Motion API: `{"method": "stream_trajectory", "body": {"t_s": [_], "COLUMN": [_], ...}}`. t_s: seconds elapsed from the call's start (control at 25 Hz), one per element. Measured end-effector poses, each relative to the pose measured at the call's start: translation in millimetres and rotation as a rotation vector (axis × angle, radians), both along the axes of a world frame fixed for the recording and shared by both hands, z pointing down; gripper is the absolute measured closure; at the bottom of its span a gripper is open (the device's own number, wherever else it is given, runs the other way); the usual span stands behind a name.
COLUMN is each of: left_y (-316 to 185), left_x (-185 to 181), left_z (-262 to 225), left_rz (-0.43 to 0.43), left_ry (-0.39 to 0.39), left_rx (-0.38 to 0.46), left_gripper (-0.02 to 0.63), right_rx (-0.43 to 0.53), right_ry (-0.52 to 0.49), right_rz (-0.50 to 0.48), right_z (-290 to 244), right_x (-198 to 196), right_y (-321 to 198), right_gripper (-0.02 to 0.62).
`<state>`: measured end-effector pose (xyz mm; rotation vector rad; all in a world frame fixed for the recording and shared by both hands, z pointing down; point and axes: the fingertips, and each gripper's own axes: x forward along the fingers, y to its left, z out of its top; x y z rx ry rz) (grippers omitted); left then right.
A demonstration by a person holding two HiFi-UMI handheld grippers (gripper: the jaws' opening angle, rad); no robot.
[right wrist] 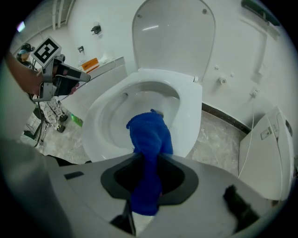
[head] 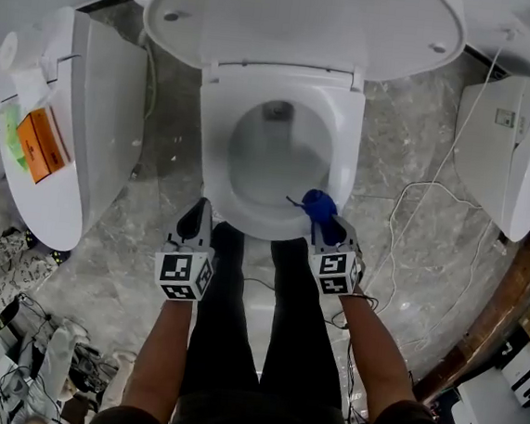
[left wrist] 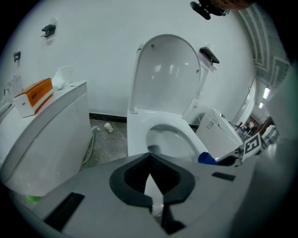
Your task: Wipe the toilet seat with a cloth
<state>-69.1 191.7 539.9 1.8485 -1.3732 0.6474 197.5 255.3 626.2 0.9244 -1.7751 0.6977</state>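
The white toilet stands with its lid [head: 302,19] raised and its seat [head: 348,140] down. My right gripper [head: 327,225] is shut on a blue cloth [head: 318,205], which lies against the seat's front right rim. In the right gripper view the cloth [right wrist: 150,139] bulges out of the jaws over the seat [right wrist: 188,109]. My left gripper [head: 199,213] hovers by the seat's front left edge, shut and empty. In the left gripper view its jaws [left wrist: 150,160] meet in front of the bowl [left wrist: 170,139], and the cloth [left wrist: 206,158] shows at the right.
A second toilet unit [head: 87,124] stands at the left with an orange box [head: 40,143] on top. Another white unit [head: 514,146] stands at the right. White cables [head: 415,202] trail over the marble floor. The person's legs [head: 254,327] are right in front of the bowl.
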Motion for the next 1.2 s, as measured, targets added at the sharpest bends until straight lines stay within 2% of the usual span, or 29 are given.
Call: {"method": "stream_trajectory", "body": {"t_s": [0.4, 0.64, 0.96, 1.2], "left_y": [5.0, 13.1, 19.3, 14.1], "left_x": [-19.7, -31.1, -54.0, -69.2], "left_z": [-4.2, -2.4, -1.7, -3.9], "left_rz": [-0.04, -0.061, -0.098, -0.111], "left_ry": [0.002, -0.004, -0.015, -0.017], "left_rx": [0.014, 0.005, 0.001, 0.017], "left_gripper": [0.601, 0.601, 0.601, 0.601], "right_rx": [-0.07, -0.107, -0.138, -0.144], "right_ry": [-0.043, -0.089, -0.152, -0.188], "right_rz": [-0.01, 0.039, -0.049, -0.069], "right_z": [1.4, 0.2, 1.9, 3.1], "right_x": [-33.6, -60.3, -119.8, -157.4], "right_y": [26.3, 32.3, 40.3, 35.1], "right_gripper": [0.506, 0.506, 0.506, 0.506]}}
